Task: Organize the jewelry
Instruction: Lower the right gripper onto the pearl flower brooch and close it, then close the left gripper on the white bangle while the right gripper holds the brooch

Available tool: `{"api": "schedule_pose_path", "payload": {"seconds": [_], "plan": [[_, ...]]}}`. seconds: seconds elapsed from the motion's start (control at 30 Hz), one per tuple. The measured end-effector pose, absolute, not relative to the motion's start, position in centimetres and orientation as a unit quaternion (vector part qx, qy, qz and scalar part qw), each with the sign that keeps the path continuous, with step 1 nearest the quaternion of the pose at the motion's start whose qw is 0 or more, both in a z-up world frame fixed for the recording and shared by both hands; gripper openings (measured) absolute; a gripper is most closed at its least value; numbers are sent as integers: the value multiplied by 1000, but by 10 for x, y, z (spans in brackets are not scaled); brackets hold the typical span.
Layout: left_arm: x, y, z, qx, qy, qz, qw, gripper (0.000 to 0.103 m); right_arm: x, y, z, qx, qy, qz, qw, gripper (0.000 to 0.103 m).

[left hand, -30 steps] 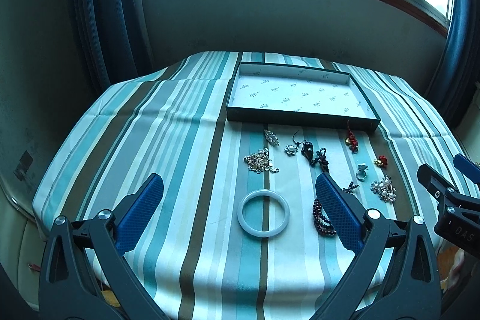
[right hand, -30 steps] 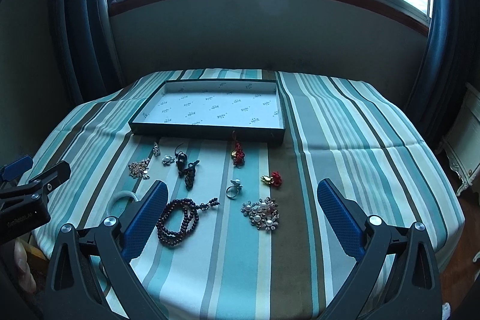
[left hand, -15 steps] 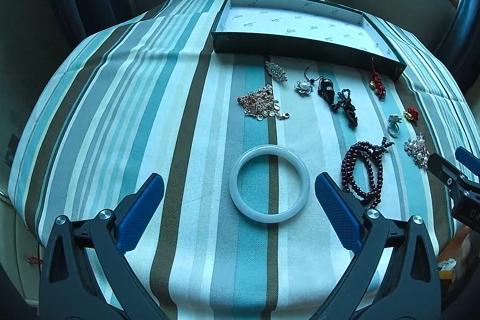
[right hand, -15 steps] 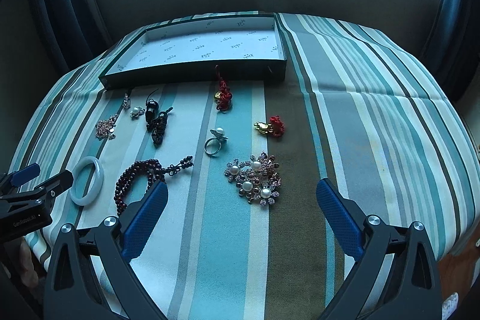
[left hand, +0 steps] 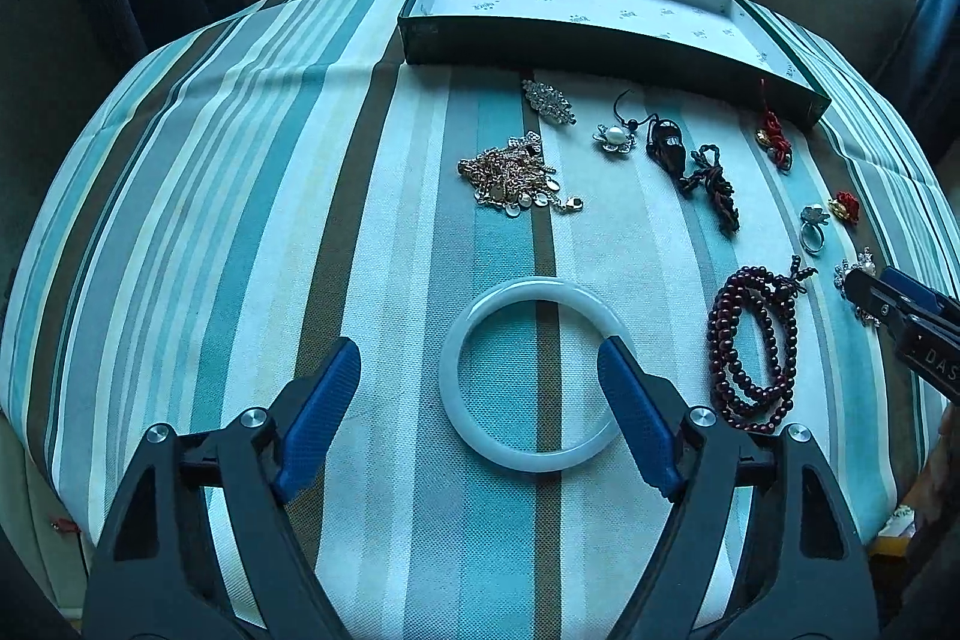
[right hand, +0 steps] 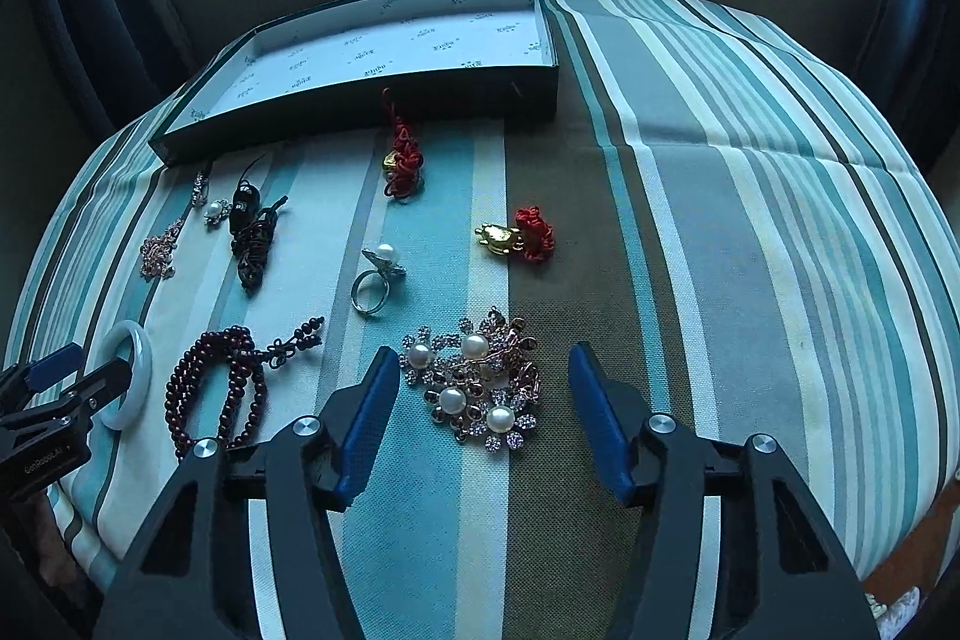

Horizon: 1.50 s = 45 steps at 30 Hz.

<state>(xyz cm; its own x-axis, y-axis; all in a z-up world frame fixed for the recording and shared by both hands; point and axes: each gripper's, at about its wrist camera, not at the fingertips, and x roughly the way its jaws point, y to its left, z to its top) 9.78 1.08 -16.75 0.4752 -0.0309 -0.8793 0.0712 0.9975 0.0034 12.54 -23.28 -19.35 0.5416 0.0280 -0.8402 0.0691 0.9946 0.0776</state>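
A white jade bangle (left hand: 528,463) lies flat on the striped cloth. My left gripper (left hand: 480,349) hovers low over it with its jaws closing. The right fingertip (left hand: 612,358) overlaps the bangle's right edge, and the left fingertip stands apart from it. A brooch cluster of pearls and rhinestones (right hand: 480,388) lies between the fingers of my right gripper (right hand: 483,353). Its jaws are closing too, and neither pad touches the brooch. A shallow dark box with a white printed lining (left hand: 600,52) (right hand: 360,100) stands open and empty at the back.
More jewelry lies loose between the box and the grippers: dark red beads (left hand: 750,340), a gold chain heap (left hand: 510,178), a black cord pendant (left hand: 690,160), a pearl ring (right hand: 372,280), and two red knot charms (right hand: 402,160) (right hand: 528,235). The table's edge runs close below both grippers.
Both grippers have dropped toward the cloth and tipped further down. Their jaws have narrowed, the left around the bangle and the right around the pearl brooch.
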Motion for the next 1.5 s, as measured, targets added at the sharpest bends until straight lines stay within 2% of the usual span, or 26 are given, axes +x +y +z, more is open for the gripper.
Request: {"api": "schedule_pose_path", "payload": {"seconds": [0.1,0.17,0.33,0.43,0.6,0.63,0.67,1.23,1.5], "plan": [[98,8,-169,26,511,-32,858,81,126,-230,-193,36,475,-9,879,54],[98,7,-169,27,511,-31,858,81,125,-229,-193,37,474,-4,880,47],[99,8,-170,28,514,-26,857,81,122,-229,-191,40,474,2,880,43],[98,7,-170,31,513,-22,858,83,119,-227,-188,45,469,13,882,33],[99,9,-173,34,515,-14,857,87,117,-226,-187,44,468,15,883,30],[99,10,-173,34,514,-12,857,89,117,-226,-186,46,468,17,882,23],[100,10,-174,34,515,-11,857,89,117,-227,-187,50,468,19,882,21],[94,0,-158,32,492,-44,869,90,115,-225,-186,50,467,18,883,21],[97,-3,-175,42,518,-54,853,90,115,-226,-187,50,467,18,883,21]]}}
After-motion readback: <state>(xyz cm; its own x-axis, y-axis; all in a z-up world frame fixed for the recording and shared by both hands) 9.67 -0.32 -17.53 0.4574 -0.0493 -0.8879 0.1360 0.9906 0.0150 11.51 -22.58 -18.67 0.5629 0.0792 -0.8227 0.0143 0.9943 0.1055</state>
